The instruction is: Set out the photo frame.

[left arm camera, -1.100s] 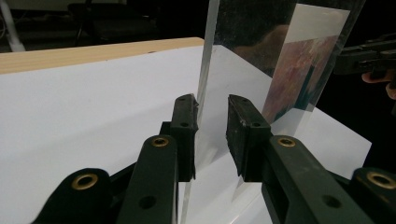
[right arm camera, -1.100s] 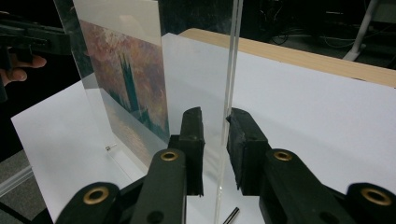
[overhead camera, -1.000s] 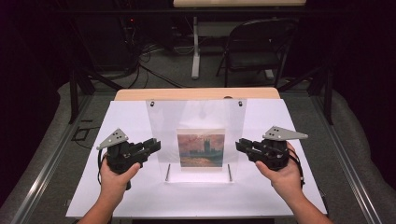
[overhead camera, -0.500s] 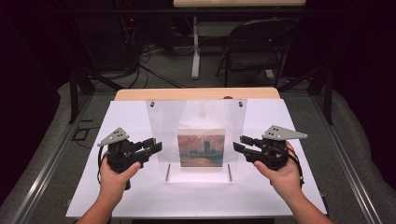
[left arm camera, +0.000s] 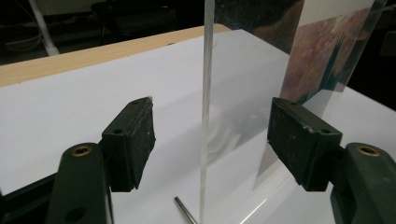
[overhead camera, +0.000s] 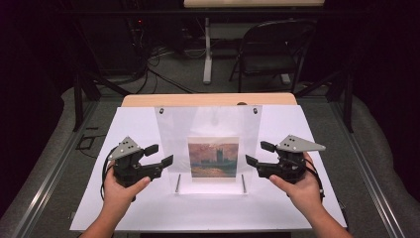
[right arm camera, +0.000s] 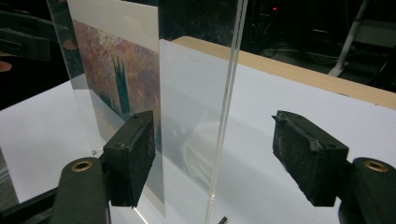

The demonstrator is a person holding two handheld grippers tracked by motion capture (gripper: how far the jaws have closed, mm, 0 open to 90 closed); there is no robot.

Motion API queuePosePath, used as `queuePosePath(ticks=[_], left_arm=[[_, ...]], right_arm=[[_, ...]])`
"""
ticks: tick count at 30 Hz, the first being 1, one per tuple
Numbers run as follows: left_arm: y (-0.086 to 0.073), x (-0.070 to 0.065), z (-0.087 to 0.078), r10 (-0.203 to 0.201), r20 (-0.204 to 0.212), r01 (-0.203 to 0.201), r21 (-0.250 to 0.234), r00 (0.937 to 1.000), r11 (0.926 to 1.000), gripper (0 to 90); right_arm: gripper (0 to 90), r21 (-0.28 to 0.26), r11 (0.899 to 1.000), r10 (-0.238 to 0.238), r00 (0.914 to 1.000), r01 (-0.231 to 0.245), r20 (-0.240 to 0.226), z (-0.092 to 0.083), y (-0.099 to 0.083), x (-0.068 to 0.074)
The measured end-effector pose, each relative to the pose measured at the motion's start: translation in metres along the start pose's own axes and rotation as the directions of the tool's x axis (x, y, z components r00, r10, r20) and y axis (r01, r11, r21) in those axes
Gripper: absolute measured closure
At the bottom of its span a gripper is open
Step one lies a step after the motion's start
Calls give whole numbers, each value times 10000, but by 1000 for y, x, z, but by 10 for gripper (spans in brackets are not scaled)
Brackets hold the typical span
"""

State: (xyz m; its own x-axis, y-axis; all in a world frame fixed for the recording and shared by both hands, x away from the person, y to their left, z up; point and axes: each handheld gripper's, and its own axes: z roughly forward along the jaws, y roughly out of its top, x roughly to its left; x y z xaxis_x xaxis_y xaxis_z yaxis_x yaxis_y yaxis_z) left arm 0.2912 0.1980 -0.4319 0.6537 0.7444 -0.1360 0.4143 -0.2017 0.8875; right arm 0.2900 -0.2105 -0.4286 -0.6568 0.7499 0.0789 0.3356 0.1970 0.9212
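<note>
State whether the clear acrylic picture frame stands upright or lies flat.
Upright: the acrylic frame stands on the table; its edge rises vertically.

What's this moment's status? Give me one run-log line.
acrylic frame: upright on table | left gripper: jaws just opened, frame edge between, unclamped | right gripper: jaws just opened, frame edge between, unclamped

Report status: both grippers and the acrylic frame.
Left gripper and right gripper just opened, jaws straddling the side edges of the acrylic picture frame, pads clear. Frame upright on the white table. Nothing in the way.
</note>
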Motion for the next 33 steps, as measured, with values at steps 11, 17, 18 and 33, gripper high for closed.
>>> queuePosePath(ticks=[11,17,18,33], left_arm=[[-15,4,-12,155,-670,-140,228,9976,9996,301],[-33,14,-21,-160,-1247,192,252,9921,9995,301],[-36,17,-23,-212,-1365,255,303,9904,9992,301],[-85,40,-27,-1318,-2285,1498,635,9646,9867,309]], right_arm=[[246,105,9992,-388,9977,382,557,-9,-12,1],[245,167,9997,-211,9938,193,1087,-17,-31,-8],[246,114,9999,-118,9933,106,1148,-18,-34,-9],[259,605,9949,664,9751,-809,2114,-27,-85,-26]])
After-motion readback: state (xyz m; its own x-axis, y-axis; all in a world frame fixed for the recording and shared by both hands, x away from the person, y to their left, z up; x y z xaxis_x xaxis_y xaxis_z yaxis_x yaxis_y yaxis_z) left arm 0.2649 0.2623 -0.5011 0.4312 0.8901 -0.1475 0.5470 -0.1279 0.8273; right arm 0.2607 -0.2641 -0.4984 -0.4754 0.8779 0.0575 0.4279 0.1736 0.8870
